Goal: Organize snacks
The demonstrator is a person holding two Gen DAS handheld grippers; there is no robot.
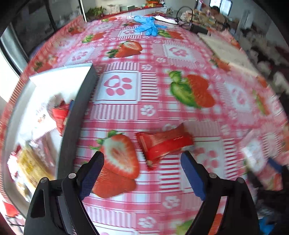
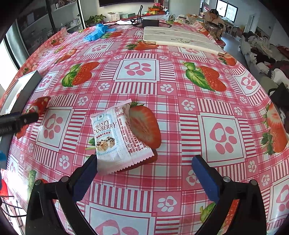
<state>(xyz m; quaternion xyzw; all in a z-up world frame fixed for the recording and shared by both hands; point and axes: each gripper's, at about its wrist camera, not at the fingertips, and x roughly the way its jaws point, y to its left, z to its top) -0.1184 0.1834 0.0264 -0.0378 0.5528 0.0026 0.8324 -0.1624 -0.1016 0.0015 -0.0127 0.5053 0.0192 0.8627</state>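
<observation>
Red foil snack packet [image 1: 163,143] lies on strawberry-print tablecloth [image 1: 180,59], just ahead of the unclenched left gripper [image 1: 142,159], long axis crosswise. White cranberry packet [image 2: 119,136] sits before the spread right gripper [image 2: 144,162], off toward its left finger.

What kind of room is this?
Probably a home dining or living room: a big table under a strawberry cloth, a potted plant by the wall, shelves of stuff, and a person sitting at the far end.
</observation>
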